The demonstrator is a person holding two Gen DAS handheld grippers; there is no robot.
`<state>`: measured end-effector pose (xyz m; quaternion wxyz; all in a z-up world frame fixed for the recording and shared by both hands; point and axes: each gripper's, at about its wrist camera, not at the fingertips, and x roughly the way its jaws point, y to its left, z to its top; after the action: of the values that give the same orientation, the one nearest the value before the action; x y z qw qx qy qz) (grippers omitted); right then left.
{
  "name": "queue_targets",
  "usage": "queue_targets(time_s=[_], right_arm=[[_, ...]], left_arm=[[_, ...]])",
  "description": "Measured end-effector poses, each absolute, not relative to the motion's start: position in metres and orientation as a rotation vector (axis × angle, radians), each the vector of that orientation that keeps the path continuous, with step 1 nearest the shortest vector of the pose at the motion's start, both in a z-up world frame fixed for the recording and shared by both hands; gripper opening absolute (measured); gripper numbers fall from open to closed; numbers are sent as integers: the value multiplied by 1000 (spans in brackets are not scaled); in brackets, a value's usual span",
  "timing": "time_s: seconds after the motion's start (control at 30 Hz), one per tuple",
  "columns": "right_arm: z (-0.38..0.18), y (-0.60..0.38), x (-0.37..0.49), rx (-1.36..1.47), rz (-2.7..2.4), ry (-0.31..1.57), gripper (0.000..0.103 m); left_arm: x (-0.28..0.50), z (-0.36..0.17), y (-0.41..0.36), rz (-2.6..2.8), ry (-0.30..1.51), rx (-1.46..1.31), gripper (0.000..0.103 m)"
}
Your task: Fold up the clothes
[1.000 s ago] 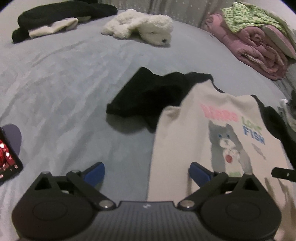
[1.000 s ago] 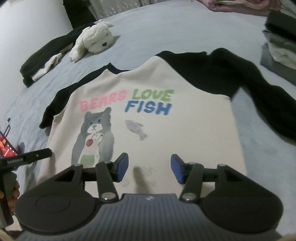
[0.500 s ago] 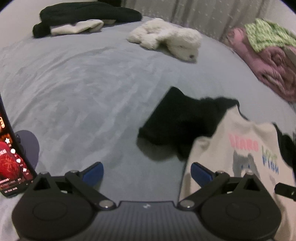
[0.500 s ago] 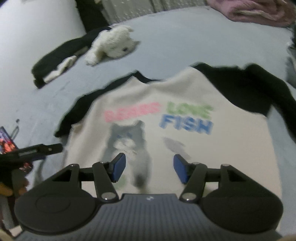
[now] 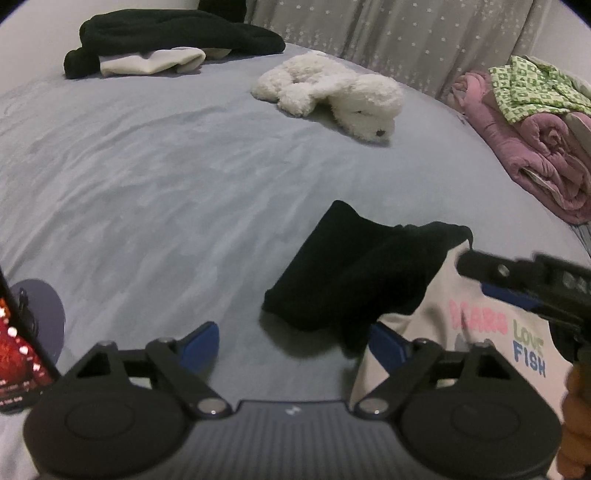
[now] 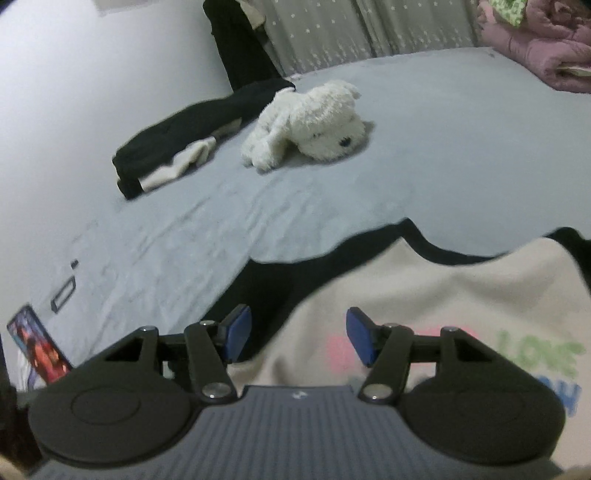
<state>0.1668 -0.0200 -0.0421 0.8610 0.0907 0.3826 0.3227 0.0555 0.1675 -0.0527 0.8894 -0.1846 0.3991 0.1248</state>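
Barely begun: sweatshirt (image 6: 461, 291) lying spread out, print side up, at the near right part of the bed (image 5: 166, 192), body not yet folded; 1 black sleeve (image 5: 354, 273) bunched beside it, lying toward the bed's middle. Left gripper (image 5: 295, 341) wide apart, jaws just closing a little, only bare sheet between them, nothing held. Right gripper (image 6: 293, 338) about half open above the sweatshirt's shoulder seam, gripping nothing. Still to do: sleeves in, body folded over. Grey-blue sheet, lightly wrinkled. White plush dog (image 5: 332, 96) toward the far edge, dark clothes (image 5: 170, 40) at the far left corner, pink bedding (image 5: 535, 162) along the right edge, phone (image 5: 18, 350) at the near left. Starred curtain (image 5: 388, 33) behind.
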Motion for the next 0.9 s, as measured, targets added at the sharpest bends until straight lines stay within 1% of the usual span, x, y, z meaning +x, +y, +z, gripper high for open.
queue_targets(time_s=[0.23,0.4,0.53,0.57,0.63,0.67,0.9], right_arm=[[-68,-15,190,224,633,746,61],[-90,-18,196,261,652,752,62],[-85,-19,198,235,698,757,62],[-83,-20,198,218,704,762,62],[-78,-24,198,189,694,756,62],[-77,-26,199,182,690,750,62],[-78,-44,209,214,670,756,62]], left_arm=[[66,-51,175,280,821,-392,88],[62,-42,187,313,775,-371,88],[61,-37,193,342,752,-302,87],[63,-38,195,347,742,-285,86],[75,-42,200,365,762,-277,80],[82,-44,202,348,763,-285,75],[129,-67,205,216,810,-348,71]])
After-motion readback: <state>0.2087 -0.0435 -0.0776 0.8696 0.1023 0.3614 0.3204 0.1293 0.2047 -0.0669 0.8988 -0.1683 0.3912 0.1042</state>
